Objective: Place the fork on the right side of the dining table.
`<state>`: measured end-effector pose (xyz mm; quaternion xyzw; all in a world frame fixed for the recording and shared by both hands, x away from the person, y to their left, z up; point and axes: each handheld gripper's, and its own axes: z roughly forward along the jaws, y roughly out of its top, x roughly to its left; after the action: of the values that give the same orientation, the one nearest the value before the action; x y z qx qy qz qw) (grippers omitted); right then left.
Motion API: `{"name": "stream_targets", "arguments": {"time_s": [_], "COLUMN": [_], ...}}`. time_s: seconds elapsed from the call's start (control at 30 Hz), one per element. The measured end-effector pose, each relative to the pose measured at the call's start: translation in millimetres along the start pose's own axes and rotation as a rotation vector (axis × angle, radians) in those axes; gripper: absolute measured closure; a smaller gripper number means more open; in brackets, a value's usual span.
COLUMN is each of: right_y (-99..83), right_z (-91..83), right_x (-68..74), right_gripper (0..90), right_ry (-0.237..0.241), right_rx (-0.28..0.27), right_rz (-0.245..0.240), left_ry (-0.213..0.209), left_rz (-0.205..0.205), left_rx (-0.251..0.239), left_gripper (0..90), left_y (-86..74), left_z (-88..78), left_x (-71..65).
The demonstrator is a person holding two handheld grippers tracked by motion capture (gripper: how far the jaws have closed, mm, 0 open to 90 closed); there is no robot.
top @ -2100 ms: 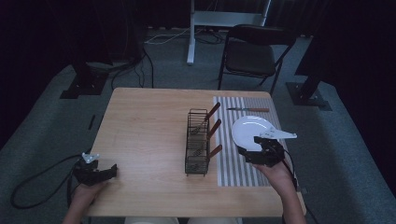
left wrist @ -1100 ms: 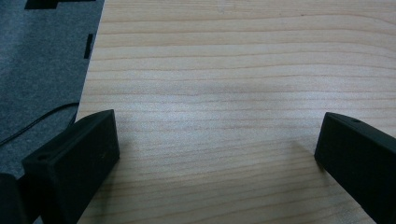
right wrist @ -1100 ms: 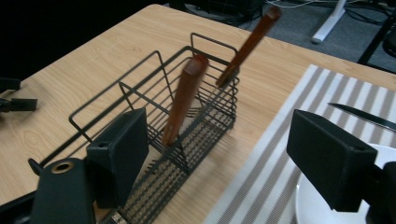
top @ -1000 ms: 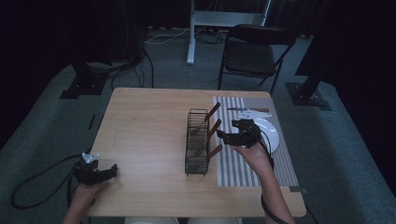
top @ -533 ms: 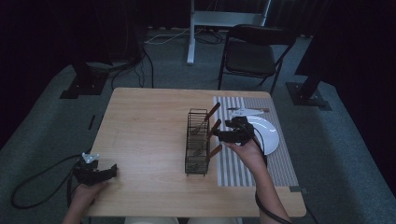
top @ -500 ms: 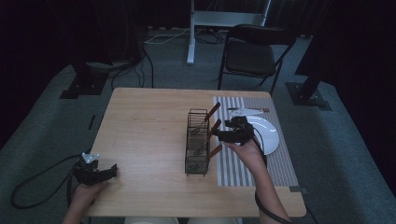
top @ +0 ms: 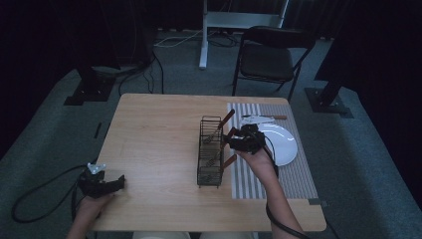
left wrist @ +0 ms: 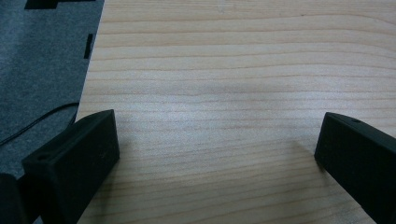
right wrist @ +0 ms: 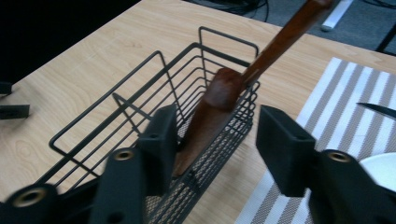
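A black wire basket (top: 210, 152) stands mid-table with brown wooden-handled utensils leaning out of its right side. My right gripper (top: 230, 141) reaches it from the right, over the striped placemat (top: 278, 179). In the right gripper view the basket (right wrist: 154, 93) lies ahead and one wooden handle (right wrist: 215, 107) stands between the jaws of my right gripper (right wrist: 217, 135). The jaws have just been closing; the left pad is close to the handle and the right pad is still apart from it. My left gripper (top: 117, 183) rests open on bare wood at the table's front left; nothing is between the jaws of my left gripper (left wrist: 215, 154).
A white plate (top: 281, 144) lies on the placemat just right of my right hand. A knife (top: 263, 118) lies beyond it. A second, longer handle (right wrist: 289, 32) slants up out of the basket. A black chair (top: 268, 59) stands behind the table (top: 154, 134).
My right gripper came left from over the plate to the basket's right side, and its jaws narrowed around a wooden handle. The left hand stayed put.
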<state>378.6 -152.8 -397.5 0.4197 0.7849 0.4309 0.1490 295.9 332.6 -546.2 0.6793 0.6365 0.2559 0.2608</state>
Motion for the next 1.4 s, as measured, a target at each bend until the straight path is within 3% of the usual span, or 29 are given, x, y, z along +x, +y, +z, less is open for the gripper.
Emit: {"name": "stream_targets", "arguments": {"time_s": [0.17,0.4,0.67,0.8,1.4], "right_y": [1.6,1.3,2.3,5.6,19.8], "right_z": [1.3,0.2,-3.8,-8.3,-35.2], "right_x": [2.5,1.9,5.7,10.4,17.4], "right_gripper": [70.4,75.0,80.7,80.9,81.1], "right_ry": [0.048,0.091,0.177,0.154,0.133], "right_rx": [0.024,0.027,0.018,0.025,-0.040], "right_rz": [-0.022,-0.033,-0.029,-0.068,-0.074], "left_ry": [0.000,0.000,0.000,0.000,0.000], "left_rz": [-0.002,0.000,-0.003,-0.002,-0.003], "left_rx": [-0.002,0.000,-0.003,-0.002,-0.004], "left_gripper": [0.2,0.2,0.2,0.2,0.2], "left_y": [0.0,0.0,0.0,0.0,-0.1], "left_z": [0.1,0.0,0.2,0.2,0.2], "left_x": [-0.1,0.0,-0.2,-0.2,-0.2]}}
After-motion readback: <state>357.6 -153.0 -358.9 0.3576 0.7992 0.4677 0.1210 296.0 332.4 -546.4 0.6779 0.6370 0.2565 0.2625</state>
